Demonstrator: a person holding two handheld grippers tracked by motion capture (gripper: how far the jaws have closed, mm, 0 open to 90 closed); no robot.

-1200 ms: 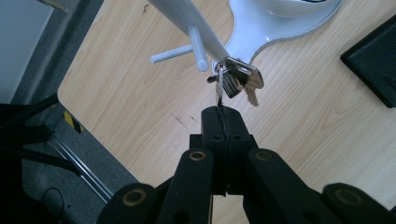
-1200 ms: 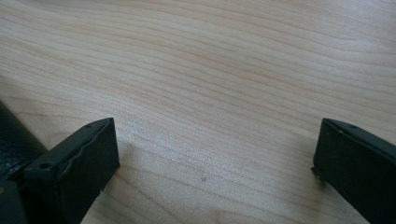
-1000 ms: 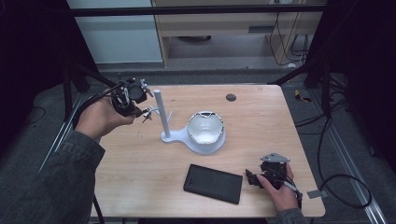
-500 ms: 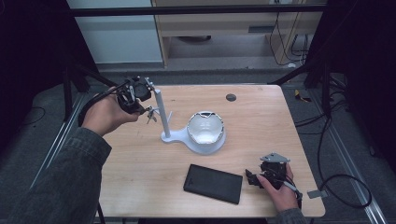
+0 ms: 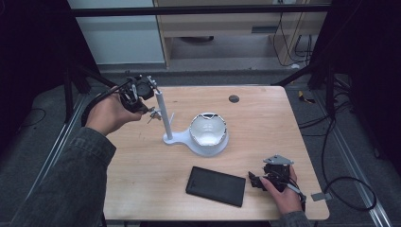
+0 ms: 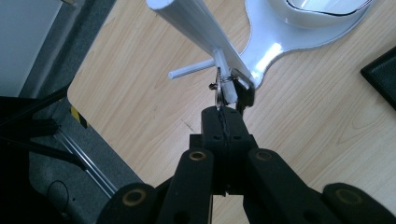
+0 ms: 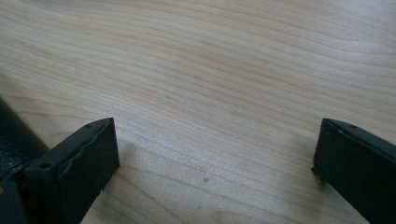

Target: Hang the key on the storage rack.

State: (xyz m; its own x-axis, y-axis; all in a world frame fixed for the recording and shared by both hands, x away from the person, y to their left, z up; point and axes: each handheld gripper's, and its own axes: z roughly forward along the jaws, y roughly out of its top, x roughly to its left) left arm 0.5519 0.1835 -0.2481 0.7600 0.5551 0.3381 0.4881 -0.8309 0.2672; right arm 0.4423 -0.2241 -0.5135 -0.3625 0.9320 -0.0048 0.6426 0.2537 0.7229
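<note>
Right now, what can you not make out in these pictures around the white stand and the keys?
- Small metal key ring, left gripper view: the shut left tongs cover its lower part.
- White plastic stand, high view: its pegs are too small to count.
- Flat black case, right gripper view: cut off by the left edge.

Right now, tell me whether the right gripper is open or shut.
Open. The right gripper has its jaws standing far apart, with bare wooden table between them and nothing held.

Your left gripper (image 5: 150, 101) is tight against the white stand (image 5: 163, 113); bare worktop (image 5: 265, 118) lies right of the bowl (image 5: 208, 132).
</note>
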